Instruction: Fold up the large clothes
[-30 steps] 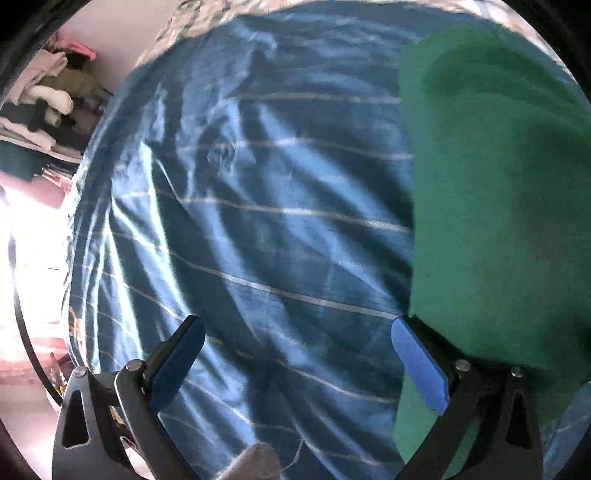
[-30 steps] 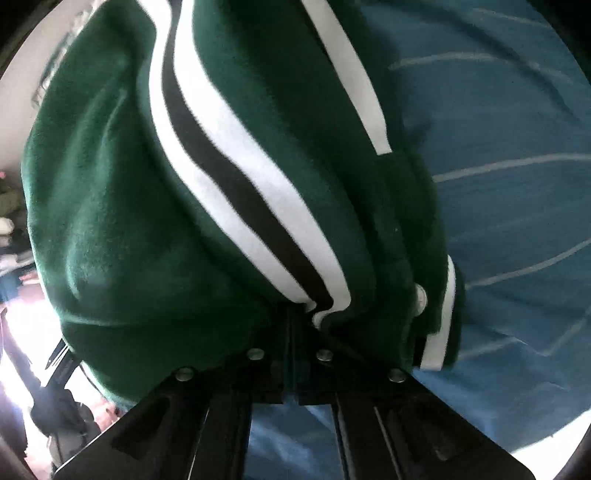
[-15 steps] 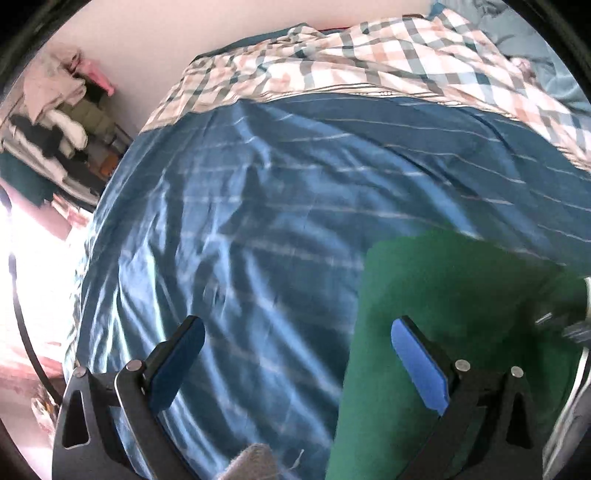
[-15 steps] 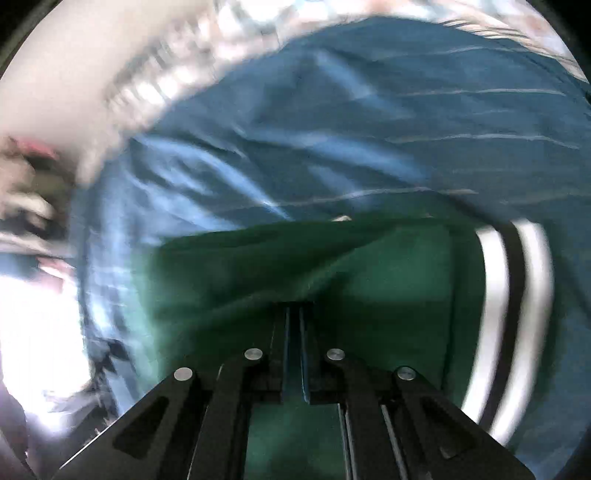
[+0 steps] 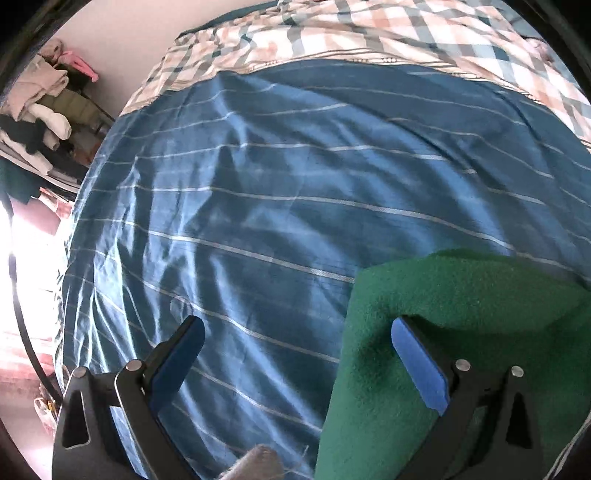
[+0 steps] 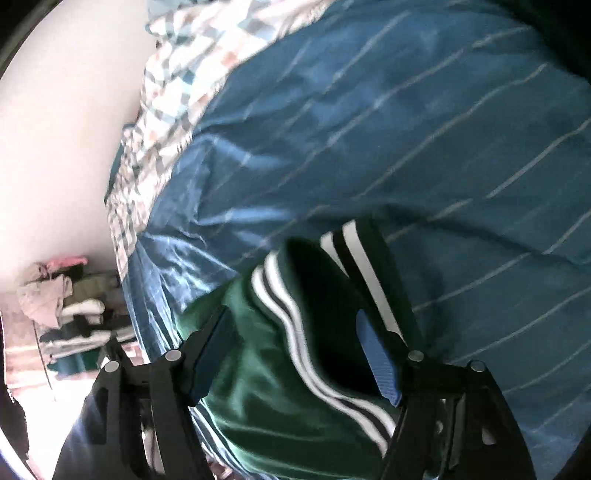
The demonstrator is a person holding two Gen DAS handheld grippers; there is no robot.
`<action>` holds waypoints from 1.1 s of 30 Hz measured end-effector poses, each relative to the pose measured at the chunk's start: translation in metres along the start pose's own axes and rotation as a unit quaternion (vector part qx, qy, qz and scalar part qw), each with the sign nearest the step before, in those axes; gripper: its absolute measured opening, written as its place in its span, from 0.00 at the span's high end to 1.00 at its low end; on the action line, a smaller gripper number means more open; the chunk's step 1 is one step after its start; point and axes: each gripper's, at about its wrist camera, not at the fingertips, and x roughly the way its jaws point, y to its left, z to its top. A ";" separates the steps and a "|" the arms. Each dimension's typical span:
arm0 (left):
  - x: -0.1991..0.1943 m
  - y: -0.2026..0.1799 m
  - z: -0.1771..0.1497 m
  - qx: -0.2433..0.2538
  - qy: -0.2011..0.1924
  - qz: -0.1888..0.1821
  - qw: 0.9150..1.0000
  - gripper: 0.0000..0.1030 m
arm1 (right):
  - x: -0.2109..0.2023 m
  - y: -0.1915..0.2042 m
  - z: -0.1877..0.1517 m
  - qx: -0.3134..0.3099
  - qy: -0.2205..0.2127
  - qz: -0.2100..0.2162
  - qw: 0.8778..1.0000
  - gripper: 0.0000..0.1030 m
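A dark green garment with white and black stripes lies folded on the blue striped bed cover. In the left wrist view the garment sits at the lower right, under the right finger of my left gripper, which is open and empty over the cover. In the right wrist view the garment lies between and below the fingers of my right gripper, which is open. Its striped band curves across the fold.
A checked blanket lies at the far end of the bed. A rack of piled clothes stands at the left by the wall, also in the right wrist view. Bright light comes from the left.
My right gripper was shut on the green garment and has opened, letting it drop onto the bed. My left gripper has drawn back, so the garment now shows lower in its view.
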 end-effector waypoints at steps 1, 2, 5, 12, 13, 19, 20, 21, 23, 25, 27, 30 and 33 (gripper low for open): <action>0.000 -0.001 0.001 0.003 -0.001 0.000 1.000 0.00 | 0.014 -0.002 0.002 -0.002 0.016 0.011 1.000 0.31; -0.001 -0.002 0.001 0.009 -0.002 0.002 1.000 0.00 | 0.030 -0.002 -0.004 -0.003 0.029 0.023 0.999 0.36; -0.004 -0.005 0.002 0.023 -0.004 0.006 1.000 0.00 | 0.073 0.002 -0.007 -0.013 0.056 0.028 0.998 0.97; -0.007 -0.010 0.009 0.034 -0.001 -0.008 0.999 0.00 | 0.062 -0.006 0.008 -0.010 -0.016 -0.057 0.998 0.98; -0.007 -0.011 0.010 0.038 0.001 0.002 0.999 0.00 | 0.074 -0.010 0.012 -0.006 0.021 -0.052 0.998 0.98; -0.035 0.017 -0.010 0.006 -0.010 -0.012 1.000 0.00 | 0.026 0.000 -0.005 -0.048 0.035 -0.056 0.997 0.71; -0.040 0.022 -0.020 0.002 -0.010 -0.013 1.000 0.00 | 0.016 -0.006 -0.012 -0.047 0.034 -0.064 0.996 0.52; -0.045 0.026 -0.031 -0.001 -0.007 -0.011 1.000 0.00 | 0.003 -0.017 -0.026 -0.040 0.033 -0.081 0.995 0.45; -0.054 0.031 -0.055 -0.005 0.004 -0.008 1.000 0.00 | -0.009 -0.042 -0.052 -0.021 0.050 -0.102 0.993 0.38; -0.062 0.032 -0.080 -0.007 0.017 -0.005 1.000 0.00 | -0.008 -0.069 -0.083 0.013 0.083 -0.110 0.990 0.38; -0.066 0.028 -0.099 -0.005 0.029 -0.010 1.000 0.00 | -0.003 -0.089 -0.105 0.036 0.103 -0.115 0.987 0.38; -0.066 0.016 -0.120 0.010 0.050 -0.016 0.999 0.00 | 0.010 -0.115 -0.133 0.074 0.118 -0.107 0.984 0.38; -0.067 0.006 -0.129 0.024 0.048 -0.010 0.999 0.00 | 0.024 -0.128 -0.147 0.109 0.116 -0.078 0.984 0.38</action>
